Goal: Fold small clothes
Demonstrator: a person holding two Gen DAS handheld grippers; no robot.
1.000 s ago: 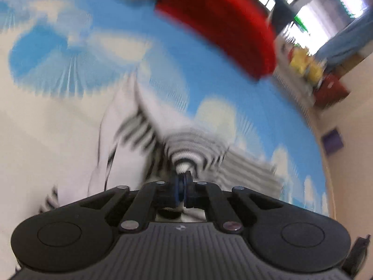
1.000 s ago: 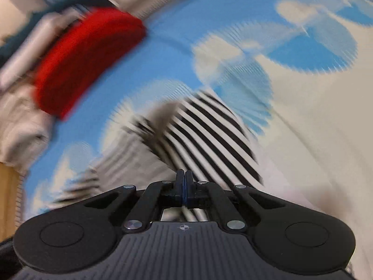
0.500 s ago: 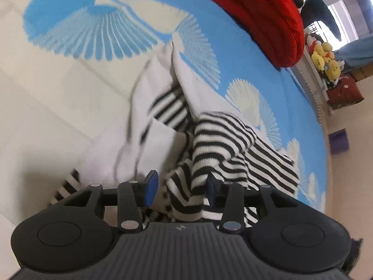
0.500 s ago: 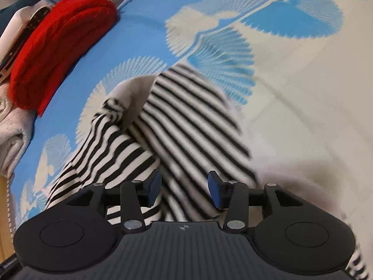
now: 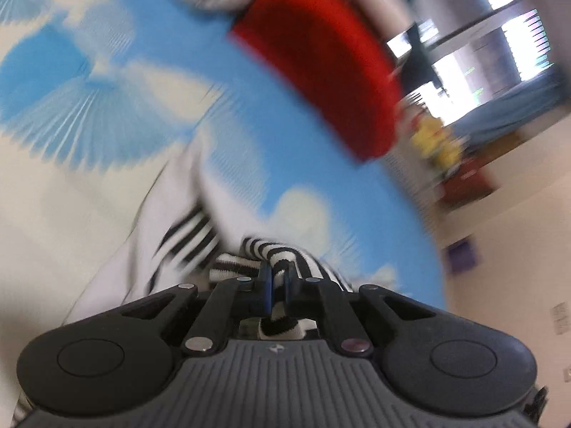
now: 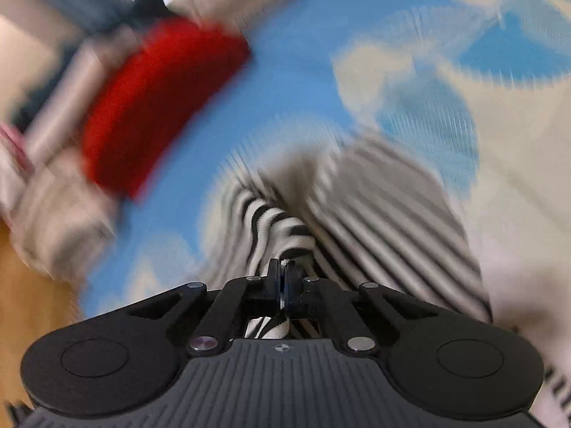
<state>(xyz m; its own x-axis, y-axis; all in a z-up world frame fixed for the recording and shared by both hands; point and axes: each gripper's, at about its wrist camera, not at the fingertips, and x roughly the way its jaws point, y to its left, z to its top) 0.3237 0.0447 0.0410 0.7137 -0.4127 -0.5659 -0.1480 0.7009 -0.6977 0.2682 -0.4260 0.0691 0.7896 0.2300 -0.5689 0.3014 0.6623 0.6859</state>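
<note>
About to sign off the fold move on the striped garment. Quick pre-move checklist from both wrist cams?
1. Left gripper shut on striped garment: ok, fabric pinched between the pads.
2. Right gripper shut on the same garment: ok.
3. Amount of fabric in each pinch, one layer or several: cannot tell.
4. Red folded item apart from the garment: ok, blue bedspread shows between them.
5. Garment lying flat before folding: not ok, bunched at both grippers.
6. Image sharpness for judging edges: not ok, both views blurred.
</note>
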